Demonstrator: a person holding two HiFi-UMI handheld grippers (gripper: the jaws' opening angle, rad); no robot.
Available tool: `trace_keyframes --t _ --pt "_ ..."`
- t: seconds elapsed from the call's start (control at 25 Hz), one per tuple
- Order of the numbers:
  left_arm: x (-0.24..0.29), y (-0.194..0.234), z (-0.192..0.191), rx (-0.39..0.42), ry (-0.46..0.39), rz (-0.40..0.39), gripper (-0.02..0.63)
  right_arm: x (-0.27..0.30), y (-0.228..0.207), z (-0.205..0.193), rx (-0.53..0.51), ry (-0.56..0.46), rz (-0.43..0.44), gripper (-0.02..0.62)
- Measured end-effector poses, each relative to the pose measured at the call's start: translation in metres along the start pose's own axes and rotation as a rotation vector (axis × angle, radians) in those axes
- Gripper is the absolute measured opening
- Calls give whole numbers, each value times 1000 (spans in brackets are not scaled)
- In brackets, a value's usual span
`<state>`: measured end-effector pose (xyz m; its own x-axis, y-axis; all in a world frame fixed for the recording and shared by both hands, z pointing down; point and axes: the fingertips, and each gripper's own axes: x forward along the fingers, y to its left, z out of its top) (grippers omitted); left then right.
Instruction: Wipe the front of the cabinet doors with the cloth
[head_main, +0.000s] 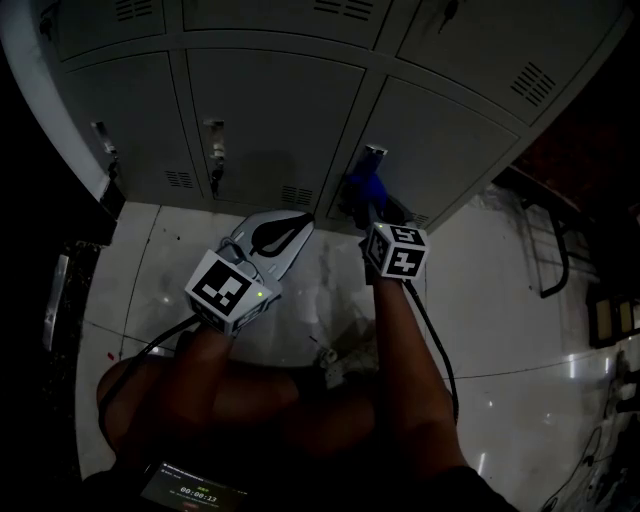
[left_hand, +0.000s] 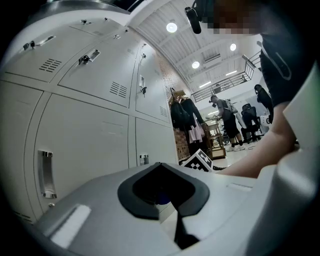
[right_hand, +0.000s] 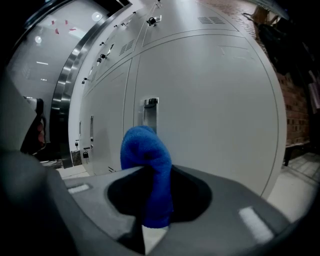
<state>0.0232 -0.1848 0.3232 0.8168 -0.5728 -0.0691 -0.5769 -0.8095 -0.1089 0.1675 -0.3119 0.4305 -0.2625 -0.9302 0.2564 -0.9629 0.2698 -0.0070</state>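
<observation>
Grey metal cabinet doors (head_main: 270, 110) fill the top of the head view. My right gripper (head_main: 368, 205) is shut on a blue cloth (head_main: 362, 187), which is held up against the lower right door (head_main: 440, 140) just below its handle (head_main: 372, 155). In the right gripper view the blue cloth (right_hand: 149, 165) bulges out between the jaws of the right gripper (right_hand: 150, 220), close to the door handle (right_hand: 150, 112). My left gripper (head_main: 305, 222) hangs a short way in front of the middle door, shut and holding nothing. The left gripper (left_hand: 172, 215) points along the cabinet row (left_hand: 85, 130).
The white floor (head_main: 500, 330) spreads below the cabinets. A black metal frame (head_main: 555, 250) stands at the right. A phone screen (head_main: 195, 492) shows at the bottom edge. Hanging clothes (left_hand: 182, 117) and several people (left_hand: 227, 120) are far down the room.
</observation>
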Motion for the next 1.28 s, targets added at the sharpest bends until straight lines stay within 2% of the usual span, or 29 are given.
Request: trace_keyframes --t 0.36,0.6,0.8,1.04,1.28 --pt "0 -1 0 -1 0 0 5 -8 -24 -6 -11 16 -76 80" --pt "0 -1 0 3 -1 -2 5 -15 -40 -9 -59 23 -135 80" --pt "-1 -1 0 2 -3 -2 5 -23 -59 -13 -23 23 -194 80" --pt "0 -2 0 2 -4 -7 5 -37 -95 -20 83 18 -274 80" --pt "-1 -3 0 3 -1 -8 5 -53 -136 -25 127 17 -372 80"
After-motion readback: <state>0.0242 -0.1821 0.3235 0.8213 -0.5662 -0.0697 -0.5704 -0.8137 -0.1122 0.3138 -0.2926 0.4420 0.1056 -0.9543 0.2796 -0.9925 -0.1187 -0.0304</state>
